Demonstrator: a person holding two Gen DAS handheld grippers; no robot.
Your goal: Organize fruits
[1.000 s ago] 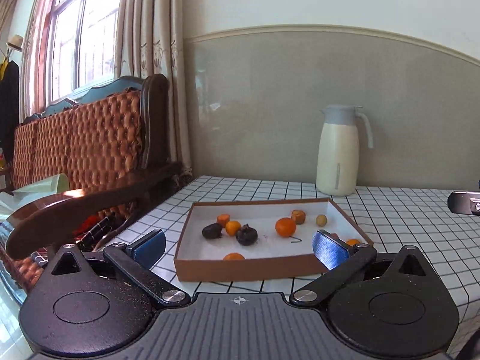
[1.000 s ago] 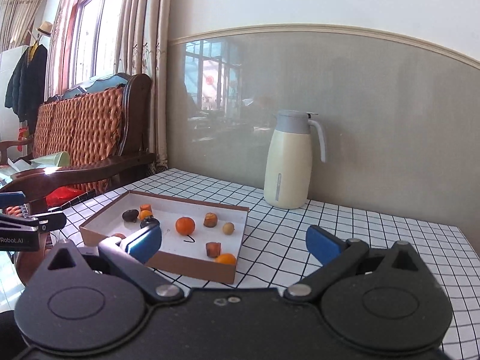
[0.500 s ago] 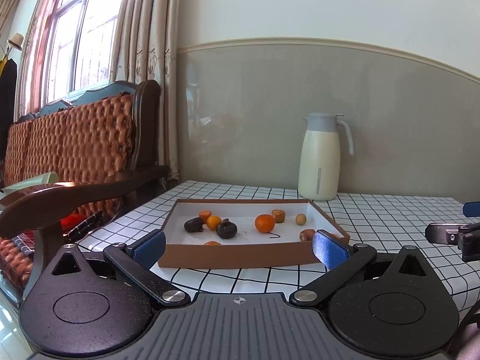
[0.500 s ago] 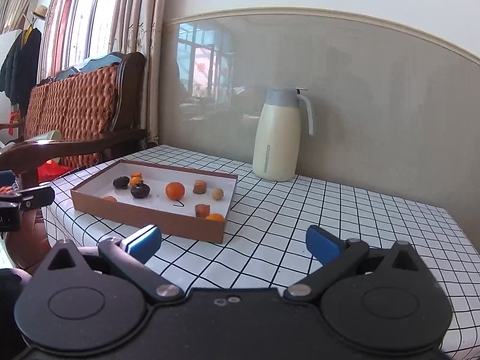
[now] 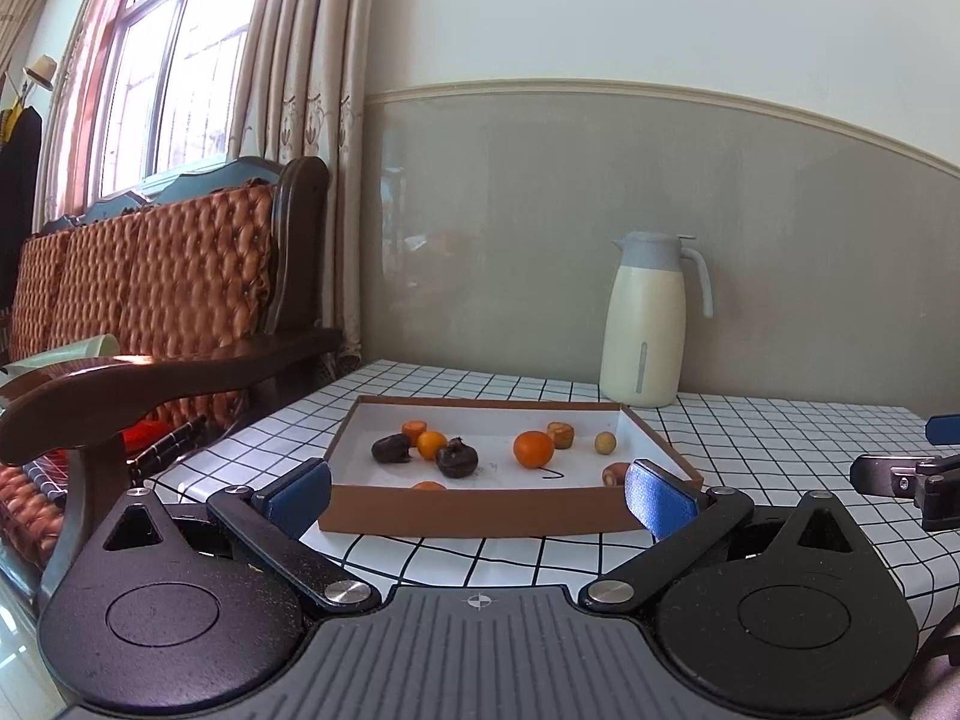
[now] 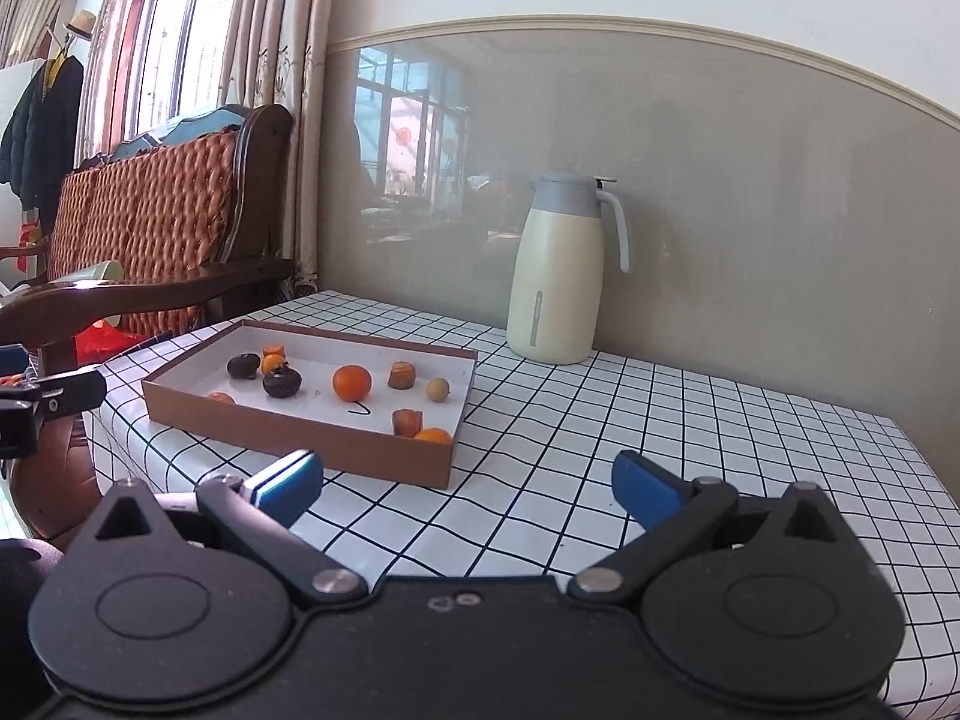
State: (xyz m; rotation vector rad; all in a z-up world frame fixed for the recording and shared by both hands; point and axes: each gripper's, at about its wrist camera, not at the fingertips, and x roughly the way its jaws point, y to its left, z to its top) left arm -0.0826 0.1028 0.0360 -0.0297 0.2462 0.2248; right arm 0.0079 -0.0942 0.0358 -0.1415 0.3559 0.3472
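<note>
The fruits are gathered in a shallow brown box (image 5: 480,519) with a white floor, which lies on the checked counter (image 6: 600,450) with its long axis running left to right across the left wrist view. Both sets of fingers are spread wide and nothing is held in either.

The left gripper (image 5: 479,491) is held just short of the near wall of the box, roughly centred on it, with its fingers pointing straight over that wall toward the fruit. In the box, a large orange (image 5: 533,449) lies a little right of centre; two dark fruits (image 5: 456,459) and a small orange one (image 5: 432,444) are clustered to its left; a small yellowish round fruit (image 5: 605,443) and a brown-orange piece (image 5: 560,434) lie toward the far right. Another small orange fruit (image 5: 428,485) is half hidden behind the near wall, so its kind cannot be made out with certainty.

The right gripper (image 6: 467,489) is held off to the right of the box, over bare counter, so that the box lies ahead and to its left; only the near right corner, where an orange fruit (image 6: 432,435) and a brown piece (image 6: 407,422) rest, is close to its line.

The left gripper is judged the nearer to most of the fruit. Whichever piece is chosen, the near wall would have to be cleared from above before the fingers are lowered. A cream jug (image 5: 645,324) stands well apart at the far edge, against the wall.
</note>
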